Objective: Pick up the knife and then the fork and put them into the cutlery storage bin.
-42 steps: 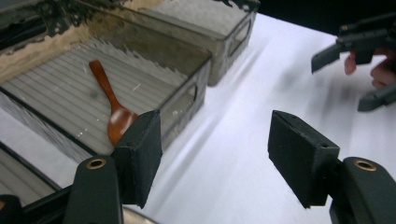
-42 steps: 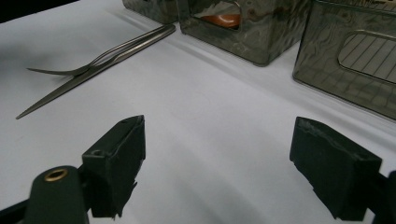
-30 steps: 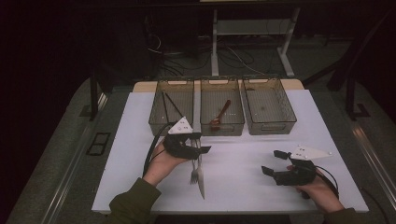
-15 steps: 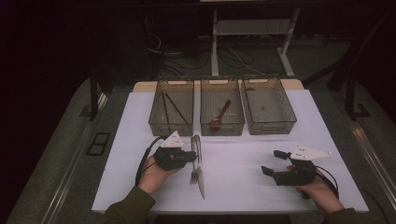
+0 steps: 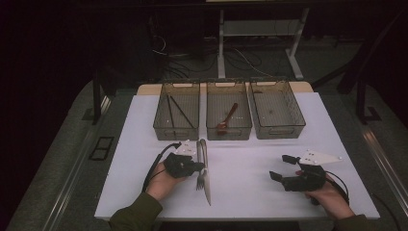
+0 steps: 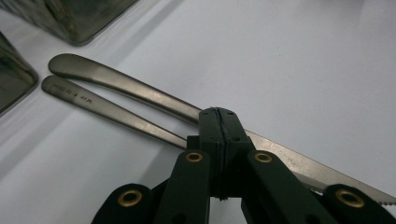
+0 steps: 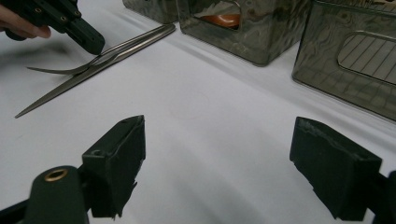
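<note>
A dim room with cables on the floor surrounds a white table. At its far side stand three wire bins in a row: the left bin holds dark sticks, the middle bin a reddish spoon, the right bin looks bare. The left gripper, jaws clenched with nothing visibly between them, touches a fork and knife lying parallel, handles toward the bins. The right gripper rests well apart, jaws spread wide
</note>
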The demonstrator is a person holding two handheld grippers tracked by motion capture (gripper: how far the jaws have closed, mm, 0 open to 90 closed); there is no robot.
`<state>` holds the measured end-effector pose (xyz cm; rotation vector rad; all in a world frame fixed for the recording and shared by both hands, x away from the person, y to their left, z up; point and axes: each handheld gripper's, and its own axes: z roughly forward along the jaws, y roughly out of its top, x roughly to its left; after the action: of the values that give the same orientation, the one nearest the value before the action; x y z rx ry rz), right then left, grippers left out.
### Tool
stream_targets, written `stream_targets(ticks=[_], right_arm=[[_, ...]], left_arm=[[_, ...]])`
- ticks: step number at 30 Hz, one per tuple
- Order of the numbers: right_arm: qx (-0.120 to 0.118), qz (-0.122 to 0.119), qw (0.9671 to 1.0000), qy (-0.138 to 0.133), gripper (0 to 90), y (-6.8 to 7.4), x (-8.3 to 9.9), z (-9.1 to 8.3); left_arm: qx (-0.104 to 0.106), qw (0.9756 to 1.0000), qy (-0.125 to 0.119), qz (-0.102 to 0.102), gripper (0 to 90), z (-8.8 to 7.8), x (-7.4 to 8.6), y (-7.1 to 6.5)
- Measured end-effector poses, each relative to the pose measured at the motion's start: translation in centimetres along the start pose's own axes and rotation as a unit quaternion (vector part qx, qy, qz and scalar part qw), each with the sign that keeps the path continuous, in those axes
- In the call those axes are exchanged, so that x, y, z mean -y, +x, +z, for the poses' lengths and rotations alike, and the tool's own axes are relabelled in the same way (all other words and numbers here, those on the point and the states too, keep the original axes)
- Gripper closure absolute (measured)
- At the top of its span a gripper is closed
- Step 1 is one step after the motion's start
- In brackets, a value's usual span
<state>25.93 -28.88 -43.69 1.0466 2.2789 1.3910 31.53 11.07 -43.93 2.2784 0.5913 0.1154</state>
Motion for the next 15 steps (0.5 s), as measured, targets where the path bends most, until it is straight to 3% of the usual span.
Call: stream_targets(ticks=[5,15], right_arm=[[0.0,0.0,1.0,0.0,17.6,-0.02,-0.02,0.01],[0.0,-0.001,1.0,-0.001,17.6,-0.03,0.0,-0.03]], left_arm=[[-0.003,0.9999,0.011,0.011,88.7,0.53,-0.08,-0.14],[-0.01,0.9997,0.016,0.013,88.8,0.97,-0.12,-0.26]])
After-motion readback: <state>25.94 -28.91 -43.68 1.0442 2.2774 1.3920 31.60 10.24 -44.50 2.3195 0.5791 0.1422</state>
